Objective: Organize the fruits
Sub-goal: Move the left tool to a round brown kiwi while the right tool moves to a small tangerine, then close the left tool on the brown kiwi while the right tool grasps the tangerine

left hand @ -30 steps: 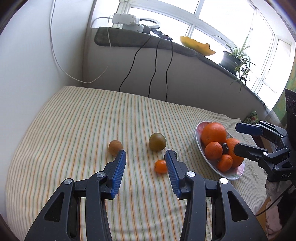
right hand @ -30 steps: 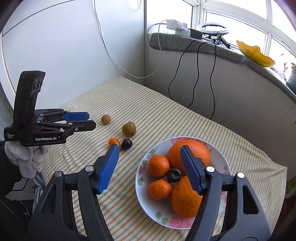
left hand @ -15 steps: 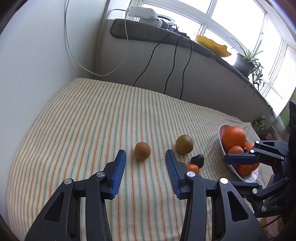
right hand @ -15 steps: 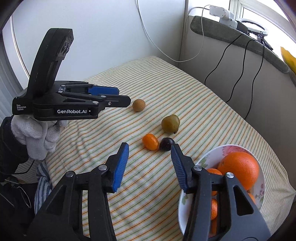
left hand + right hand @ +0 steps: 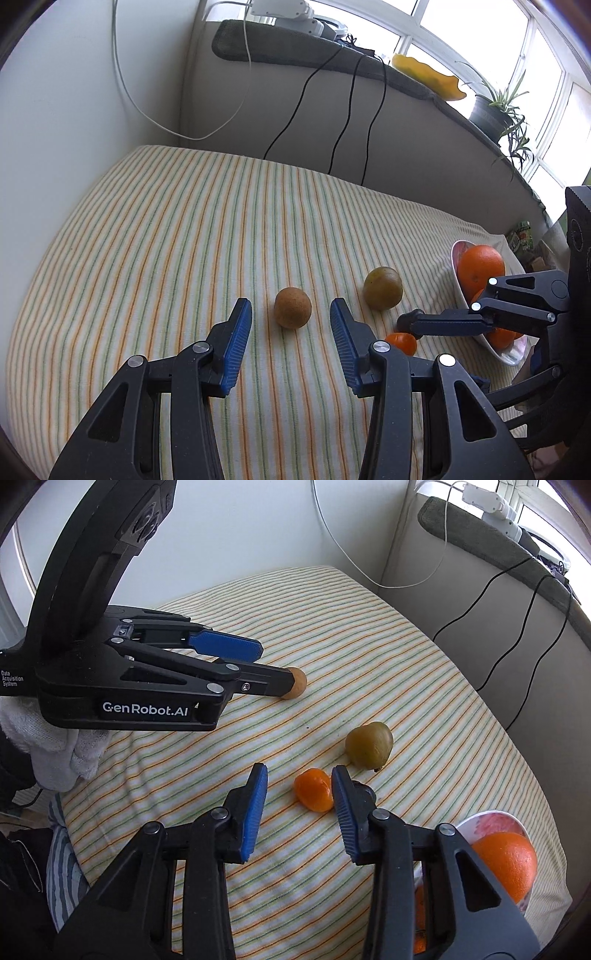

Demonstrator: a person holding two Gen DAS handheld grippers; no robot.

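Meanwhile, two grippers close in on the last loose fruit on a striped surface.

Left wrist view: the left gripper [image 5: 291,341] stands released and empty, its blue pads apart, with the brown kiwi [image 5: 292,307] lying just beyond them on the striped surface [image 5: 147,240]; a greenish pear [image 5: 382,288] sits to the right, and further right a plate [image 5: 498,350] already holds oranges [image 5: 480,267]. Right wrist view: the right gripper [image 5: 299,788] is closing, with the small tangerine [image 5: 313,789] between its pads and against the right one, not yet clamped; a dark fruit [image 5: 364,788] is mostly hidden behind that finger. By these views the job looks well advanced: several oranges are plated, while kiwi, pear, tangerine and dark fruit remain on the surface.
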